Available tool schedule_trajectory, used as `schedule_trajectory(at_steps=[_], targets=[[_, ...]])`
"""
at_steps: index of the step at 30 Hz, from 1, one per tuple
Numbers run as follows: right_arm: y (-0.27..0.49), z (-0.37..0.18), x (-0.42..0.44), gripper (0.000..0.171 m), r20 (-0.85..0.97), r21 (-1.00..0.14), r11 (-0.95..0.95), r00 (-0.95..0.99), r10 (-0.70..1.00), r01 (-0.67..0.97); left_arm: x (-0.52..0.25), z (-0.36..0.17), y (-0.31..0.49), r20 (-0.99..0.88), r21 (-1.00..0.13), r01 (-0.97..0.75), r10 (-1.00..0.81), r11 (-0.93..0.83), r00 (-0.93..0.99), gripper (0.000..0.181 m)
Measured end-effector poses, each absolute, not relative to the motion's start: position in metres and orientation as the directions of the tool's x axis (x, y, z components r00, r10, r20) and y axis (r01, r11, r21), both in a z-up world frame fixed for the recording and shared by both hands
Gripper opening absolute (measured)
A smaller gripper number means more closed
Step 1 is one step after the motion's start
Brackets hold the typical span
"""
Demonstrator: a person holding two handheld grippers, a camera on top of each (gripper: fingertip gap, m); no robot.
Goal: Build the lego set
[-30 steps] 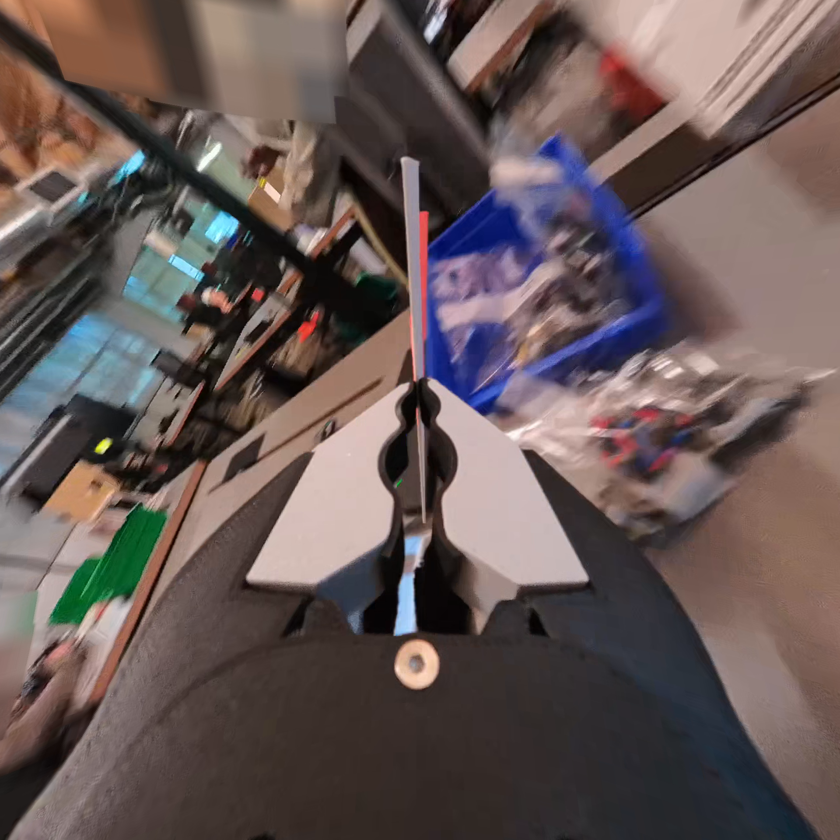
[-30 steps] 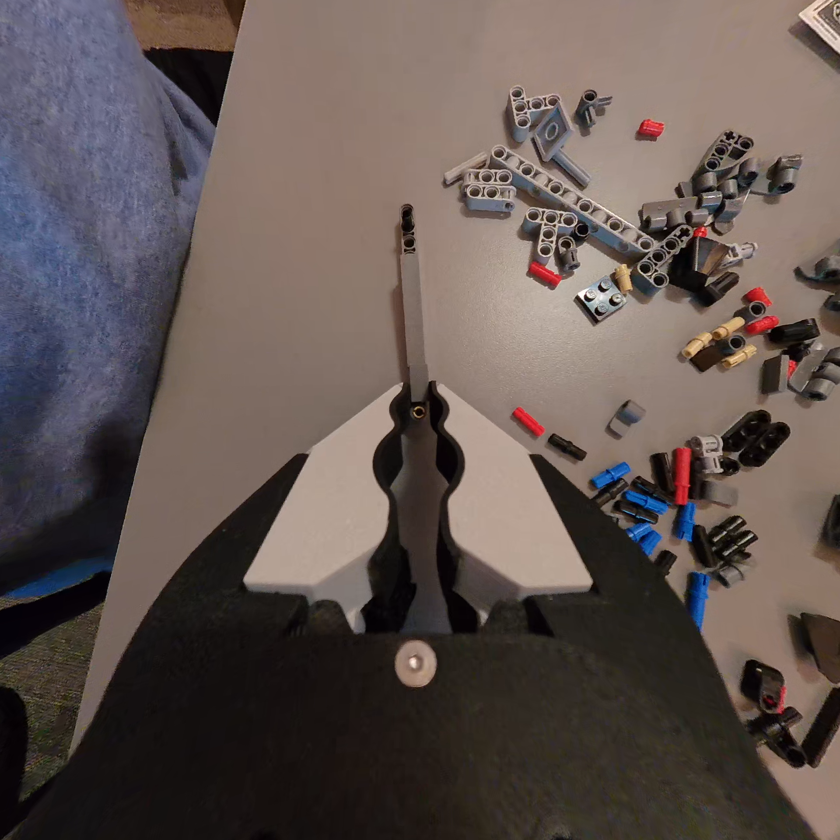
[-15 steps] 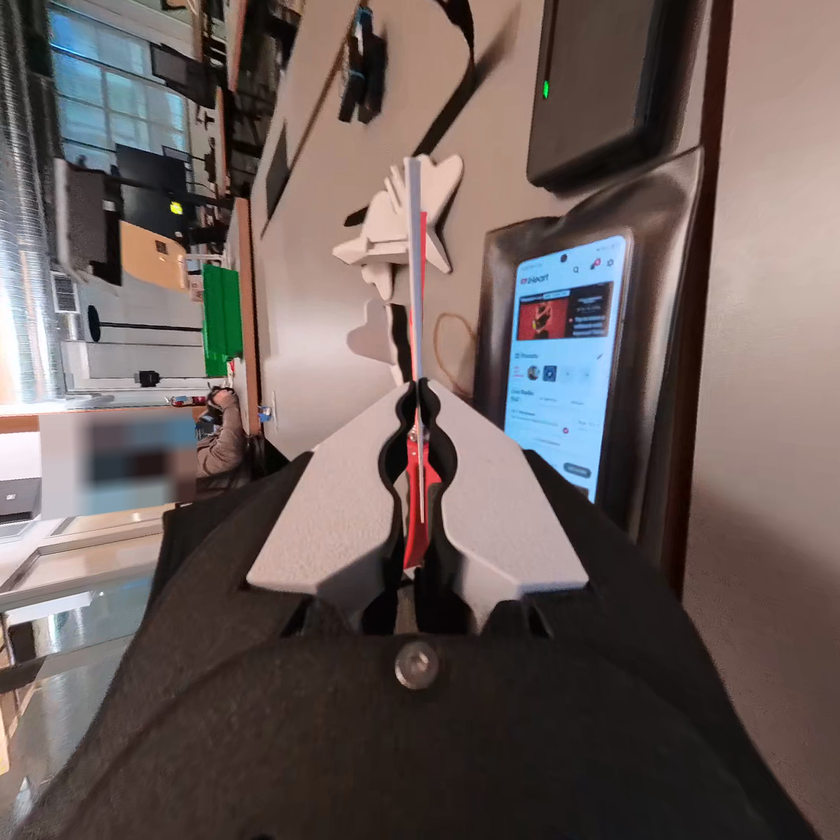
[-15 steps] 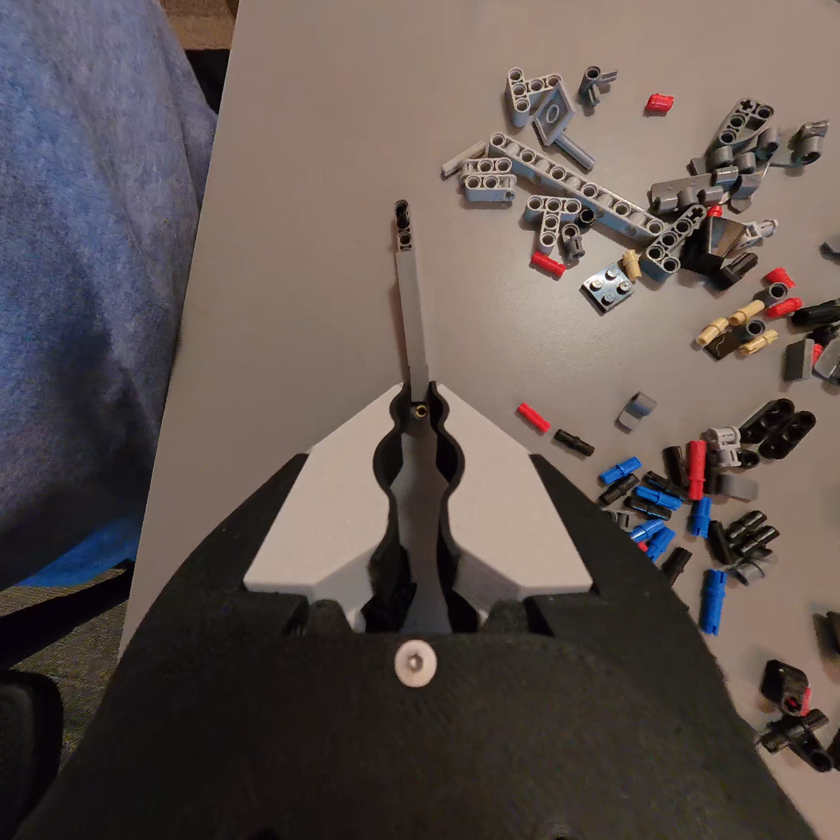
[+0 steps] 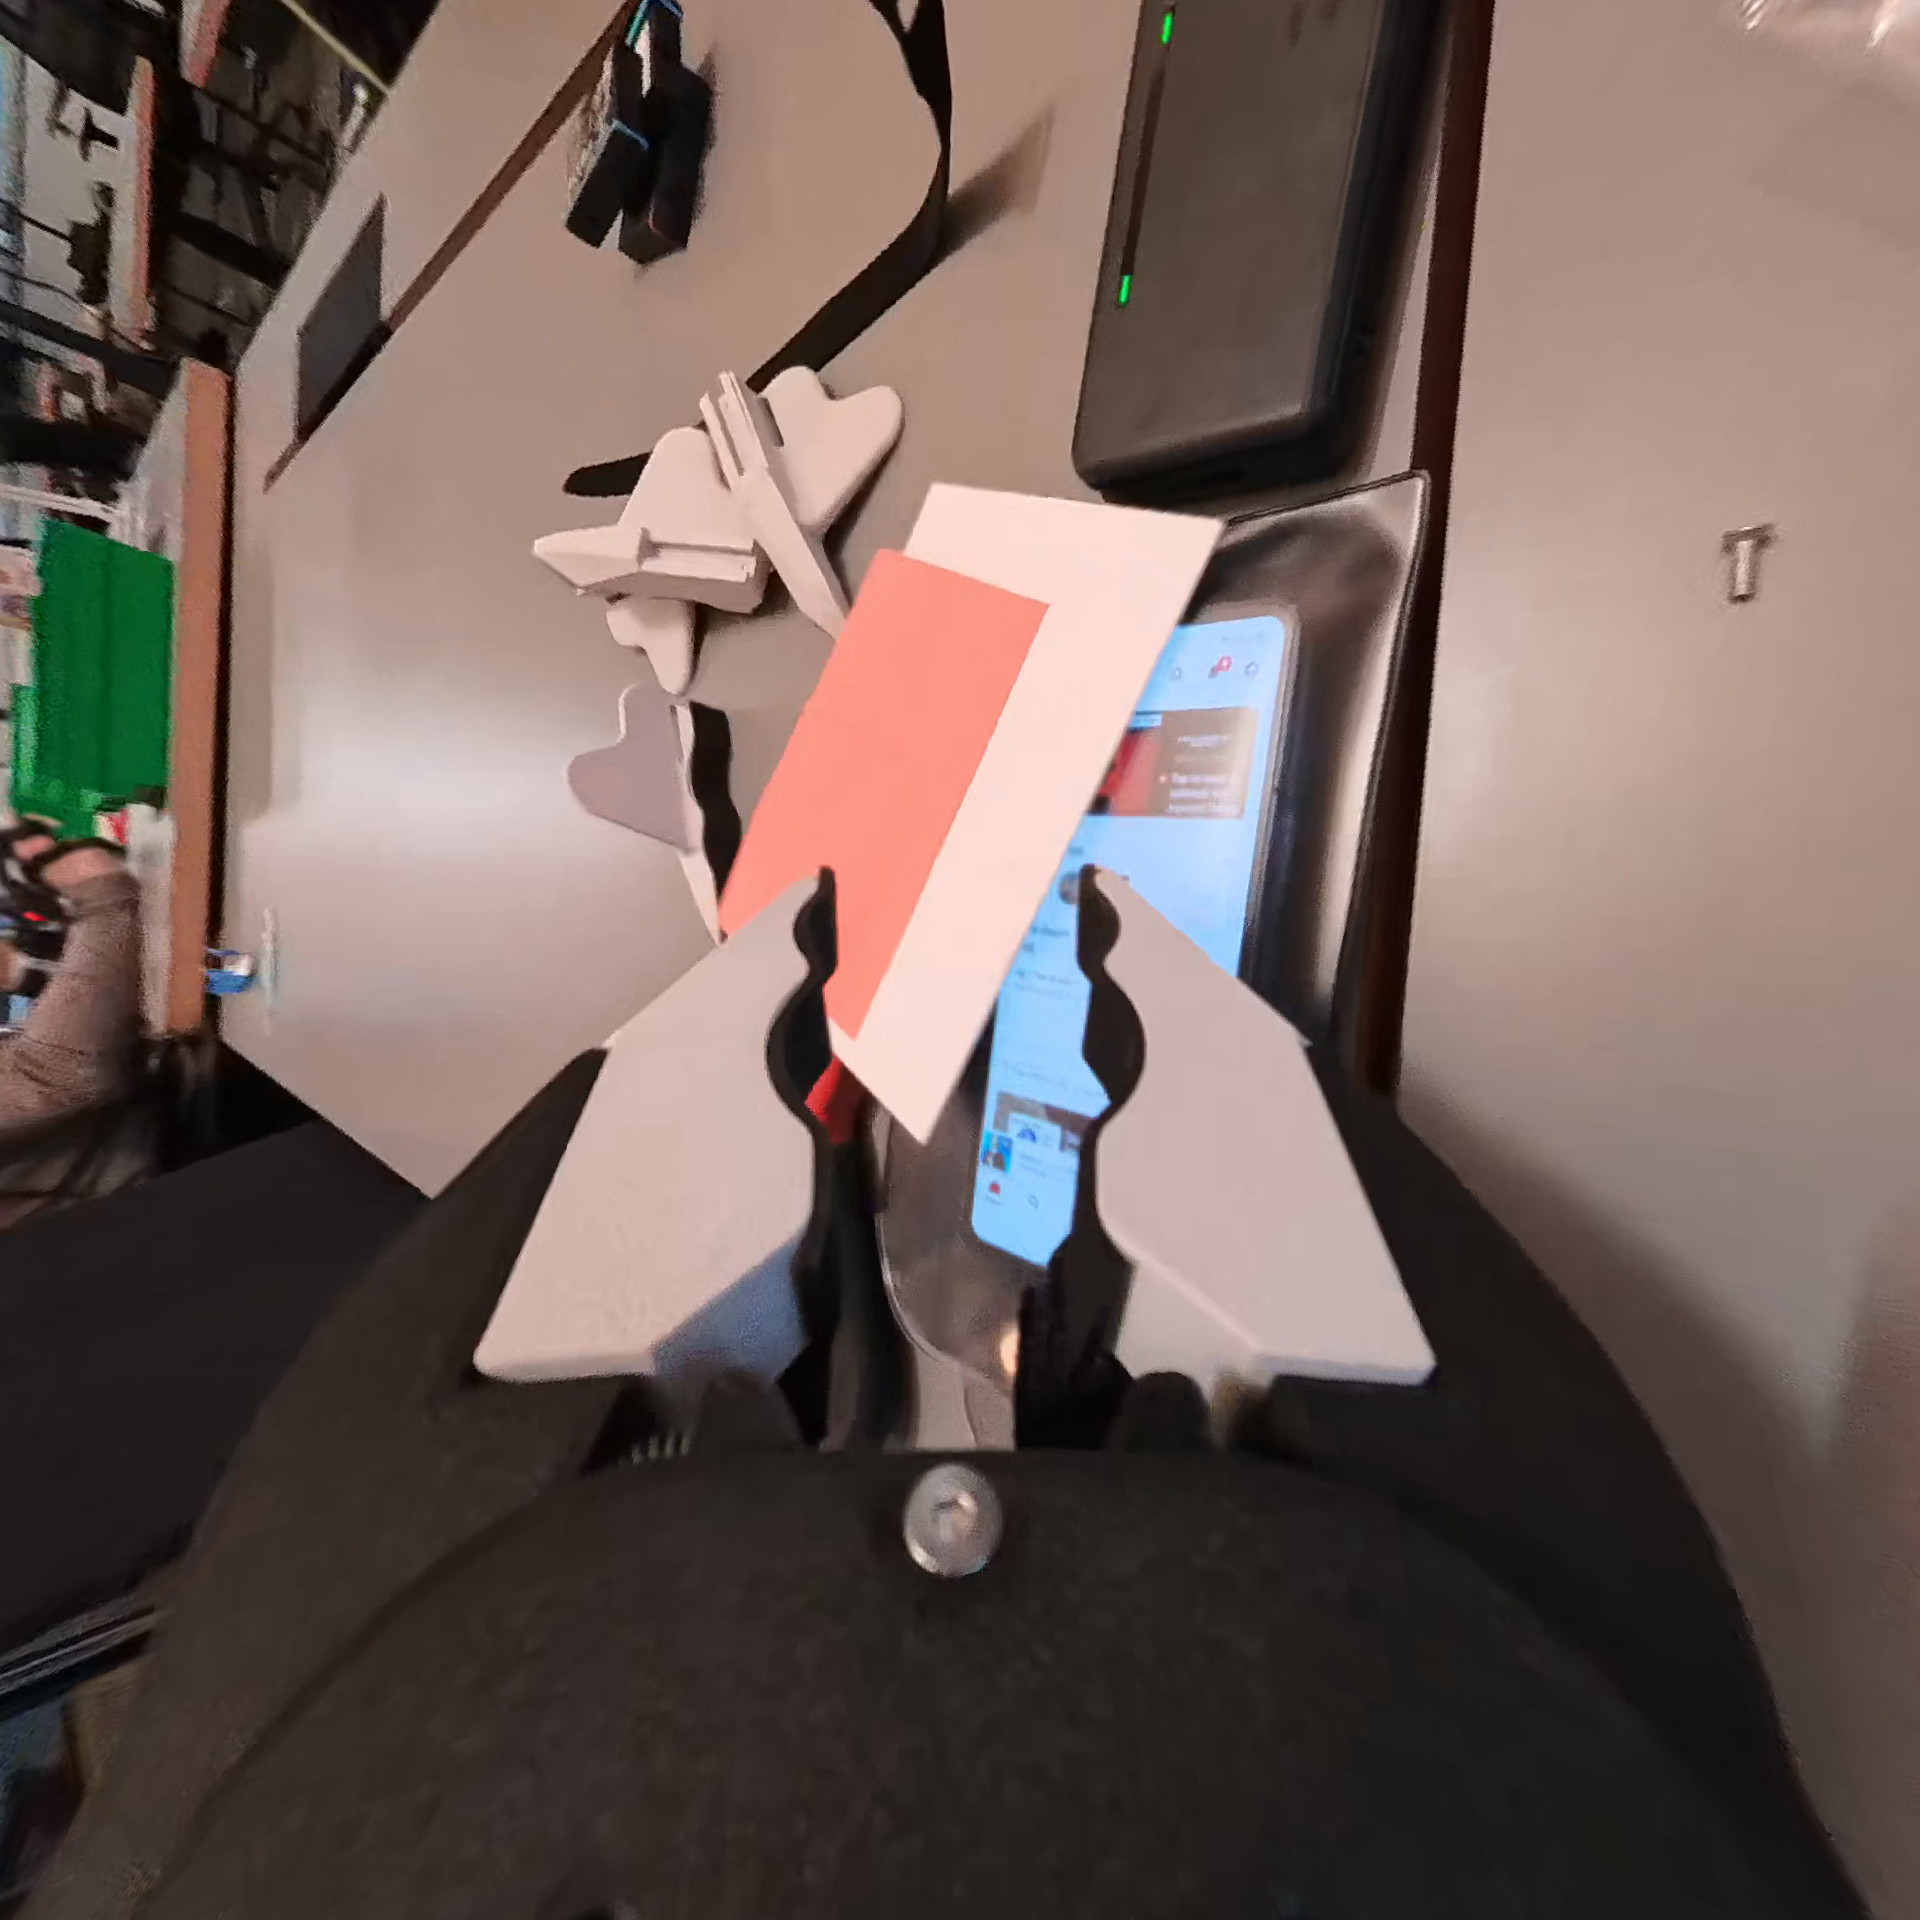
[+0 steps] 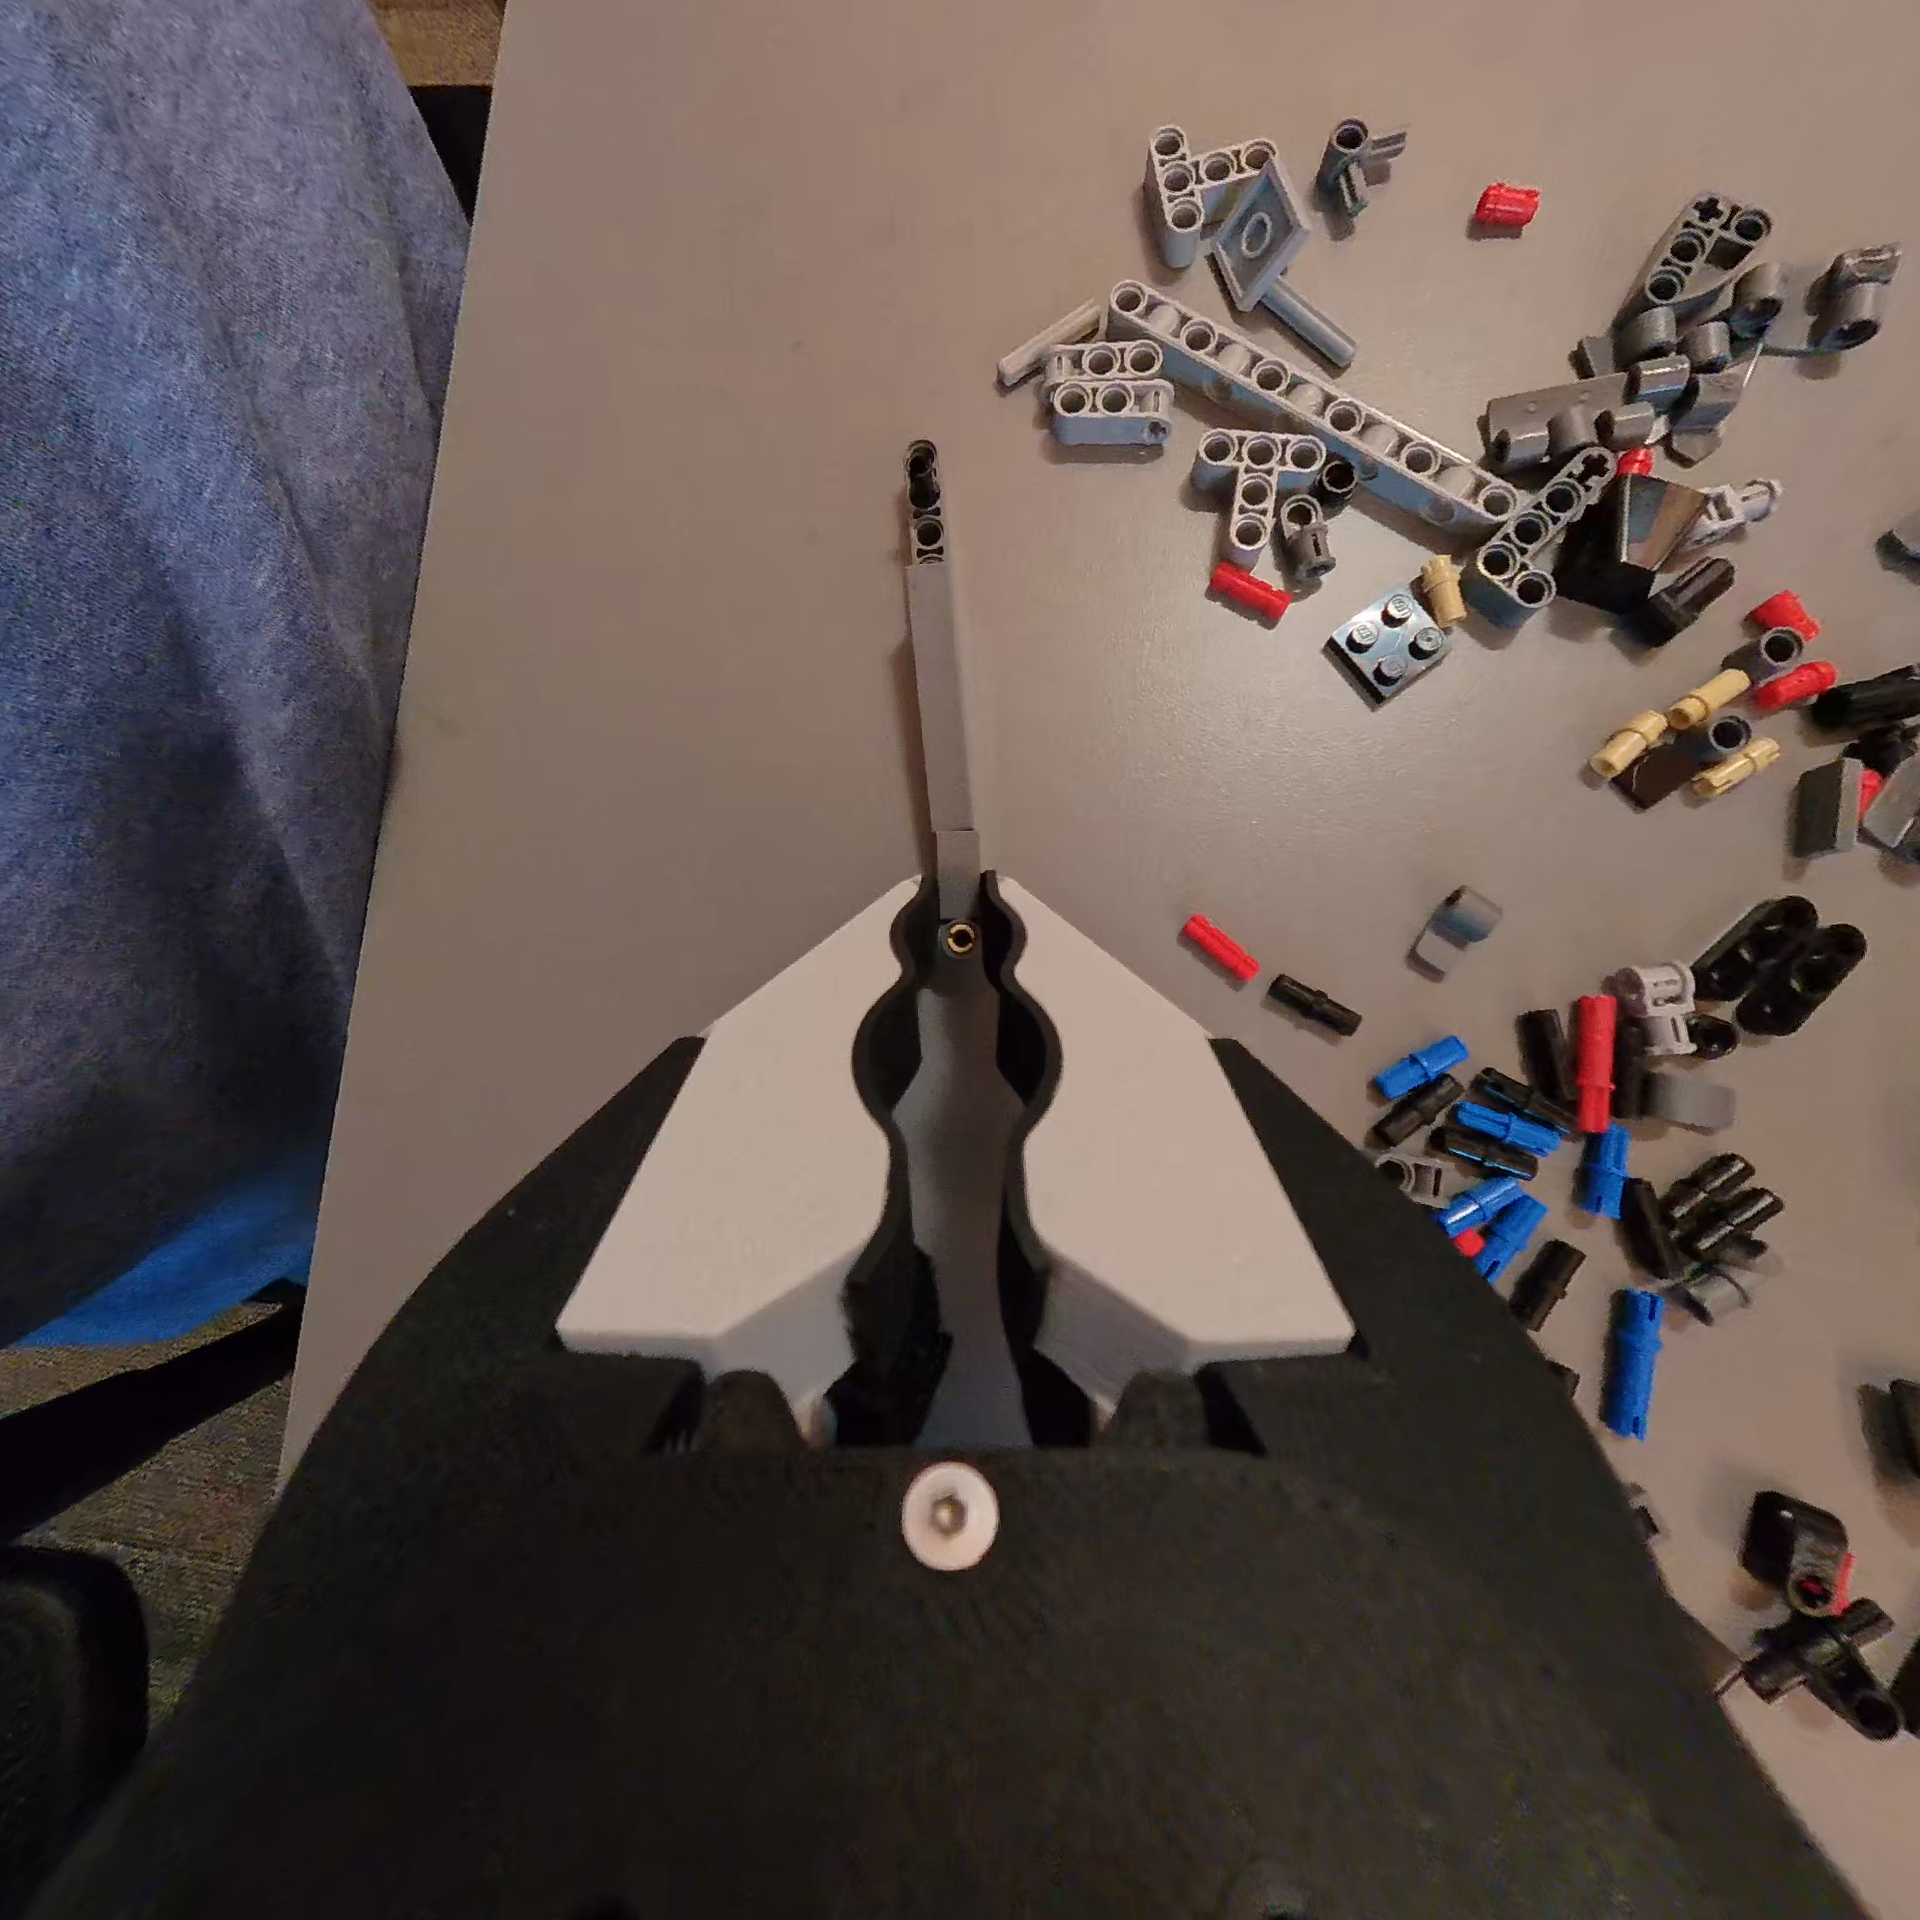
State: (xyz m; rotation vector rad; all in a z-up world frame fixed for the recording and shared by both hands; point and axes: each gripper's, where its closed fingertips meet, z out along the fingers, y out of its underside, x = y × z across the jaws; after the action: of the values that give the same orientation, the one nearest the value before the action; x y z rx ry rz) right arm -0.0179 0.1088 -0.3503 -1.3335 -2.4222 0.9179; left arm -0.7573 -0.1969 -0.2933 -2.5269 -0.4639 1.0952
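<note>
Right gripper: jaws closed on a thin grey bar, with a small black beam carried at its far tip, at 12 o'clock over bare table. Loose lego parts are scattered from 1 to 4 o'clock, none seen joined into a model (build judged barely begun, nearly all left). A blue sleeve is seen at 9 o'clock.

Left gripper: jaws parted wide, a red-and-white card tilted loose between them, apparently let go. A phone lies beyond at 1 o'clock; grey spare fingers at 11.
</note>
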Motion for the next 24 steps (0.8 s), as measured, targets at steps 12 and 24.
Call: schedule_trajectory(at_steps=[12,24], targets=[[0.109,-0.35,-0.019,0.005,-0.069,-0.641,0.394,-0.56,0.826,0.659,-0.513,-0.207,-0.06,-0.646,-0.582,-0.345,0.161,-0.736,0.746,0.04],[0.108,-0.35,-0.016,0.005,-0.037,-0.64,0.413,-0.562,0.826,0.648,-0.155,-0.239,0.064,-0.517,-0.607,-0.72,-0.521,-0.336,0.679,0.034]])
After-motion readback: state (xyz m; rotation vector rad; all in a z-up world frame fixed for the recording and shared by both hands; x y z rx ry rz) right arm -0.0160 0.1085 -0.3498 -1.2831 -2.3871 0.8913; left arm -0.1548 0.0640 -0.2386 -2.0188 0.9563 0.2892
